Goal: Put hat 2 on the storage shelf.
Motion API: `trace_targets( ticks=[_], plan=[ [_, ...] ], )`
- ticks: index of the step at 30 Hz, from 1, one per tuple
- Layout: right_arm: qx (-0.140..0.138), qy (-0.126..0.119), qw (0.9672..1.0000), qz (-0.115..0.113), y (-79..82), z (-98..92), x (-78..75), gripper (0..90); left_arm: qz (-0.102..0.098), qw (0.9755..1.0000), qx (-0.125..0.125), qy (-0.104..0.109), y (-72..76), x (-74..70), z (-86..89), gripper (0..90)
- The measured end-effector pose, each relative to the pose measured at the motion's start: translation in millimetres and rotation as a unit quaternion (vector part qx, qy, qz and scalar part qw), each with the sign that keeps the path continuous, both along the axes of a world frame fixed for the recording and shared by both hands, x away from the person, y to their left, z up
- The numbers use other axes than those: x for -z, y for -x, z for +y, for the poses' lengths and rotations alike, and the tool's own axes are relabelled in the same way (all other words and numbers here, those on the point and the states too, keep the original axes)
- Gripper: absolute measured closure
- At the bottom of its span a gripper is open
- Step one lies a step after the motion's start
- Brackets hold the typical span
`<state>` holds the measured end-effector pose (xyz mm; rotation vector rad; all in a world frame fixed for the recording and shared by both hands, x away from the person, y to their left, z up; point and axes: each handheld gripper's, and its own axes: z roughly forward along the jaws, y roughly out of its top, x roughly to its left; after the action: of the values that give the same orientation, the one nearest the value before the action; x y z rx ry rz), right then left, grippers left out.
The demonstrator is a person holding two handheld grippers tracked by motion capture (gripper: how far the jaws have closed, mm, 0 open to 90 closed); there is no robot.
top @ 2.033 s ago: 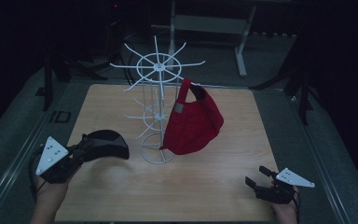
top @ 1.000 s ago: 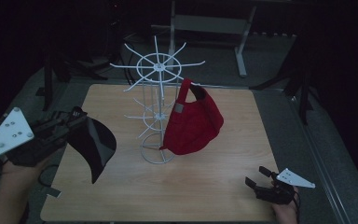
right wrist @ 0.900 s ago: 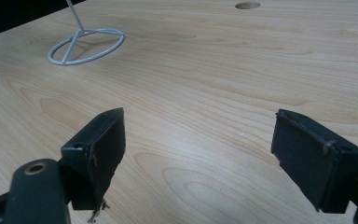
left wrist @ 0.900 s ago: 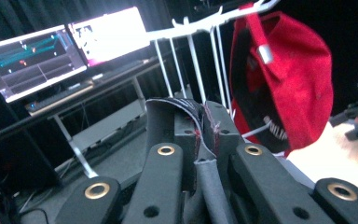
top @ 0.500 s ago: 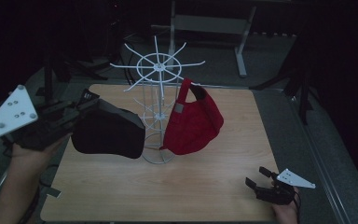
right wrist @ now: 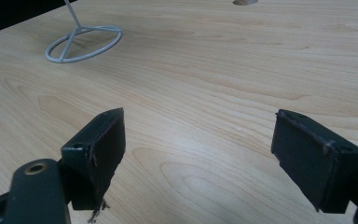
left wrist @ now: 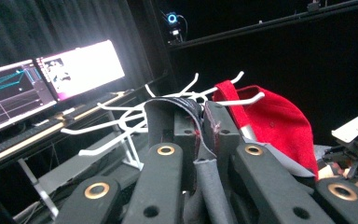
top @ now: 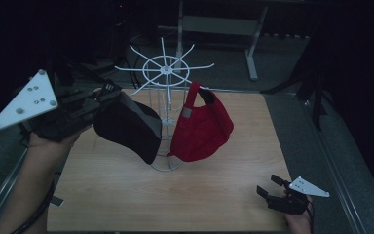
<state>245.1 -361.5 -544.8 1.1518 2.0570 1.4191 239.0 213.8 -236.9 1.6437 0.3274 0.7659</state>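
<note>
High view puts the black cap point(top: 129, 126) in the air over the left part of the worktop point(top: 126, 195), just beside the white wire rack point(top: 165, 92), held by the left tool point(top: 102, 97); that tool's jaws are pressed together on a fold of the cap's edge, seen close in the left gripper view point(left wrist: 198, 135); the cap looks light and soft, its crown sagging below the grip while the brim seems stiffer, so the band or strap edge is the likeliest hold, and a loose pinch could let the cloth slide; a red cap point(top: 202, 129) already hangs on the rack's right side, touching the wire; free prongs point left and forward; the right tool point(top: 268, 187), jaws spread wide and holding nothing, rests near the worktop's front right corner, well apart.
</note>
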Motion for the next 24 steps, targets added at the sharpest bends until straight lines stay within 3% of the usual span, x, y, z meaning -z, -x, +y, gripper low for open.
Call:
trace_targets(
  ticks=[5,9,18,22,24],
  plan=[
    [0.002,-0.004,1.0000,0.000,0.5,-2.5,0.4,17.5,0.002,1.0000,0.009,-0.001,-9.6,-6.1,-11.4,85.2],
    [0.002,-0.004,1.0000,0.000,1.3,-2.1,0.9,17.4,0.006,1.0000,0.000,-0.002,-19.9,-9.1,-15.0,85.2],
    [0.002,-0.005,1.0000,0.000,1.9,-3.4,0.4,17.5,0.045,0.9990,0.001,0.003,-35.5,5.8,-12.6,84.8],
    [0.002,-0.006,1.0000,0.000,2.2,-3.0,0.5,17.5,0.056,0.9984,-0.003,0.008,-36.6,7.5,-10.2,83.9],
    [0.002,-0.005,1.0000,0.000,2.2,-2.9,0.8,17.5,0.050,0.9986,-0.019,0.004,-35.1,8.2,-10.7,81.9]
  ],
)
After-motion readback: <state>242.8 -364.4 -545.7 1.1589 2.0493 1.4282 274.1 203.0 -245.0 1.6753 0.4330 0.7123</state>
